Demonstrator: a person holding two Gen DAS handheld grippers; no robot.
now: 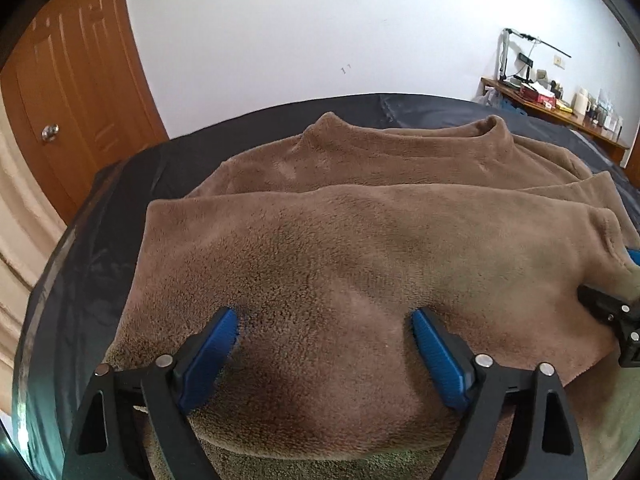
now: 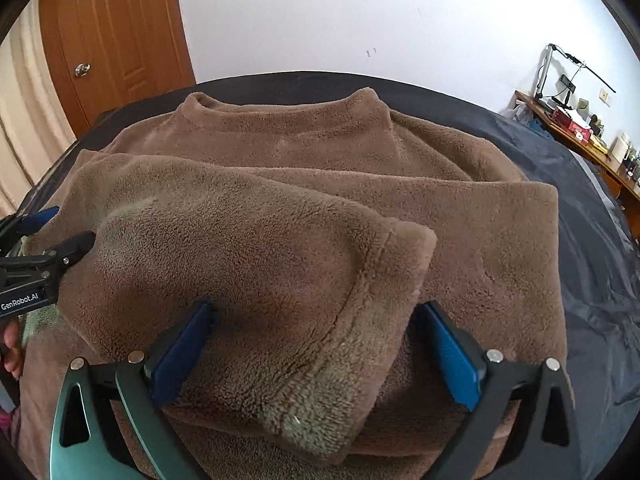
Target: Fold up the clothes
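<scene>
Grippers sit nearest the cameras: the left gripper [image 1: 324,320] and the right gripper [image 2: 316,314] both have their blue pads spread wide, resting over the brown fleece sweater [image 2: 280,208] without pinching it. A folded sleeve [image 2: 256,264] lies between the right pads. The sweater lies flat on a dark sheet [image 2: 592,216], collar [image 2: 280,108] away from the cameras. Beyond stand a wooden door [image 1: 76,92], a white wall [image 1: 320,24] and a cluttered desk [image 1: 560,108].
</scene>
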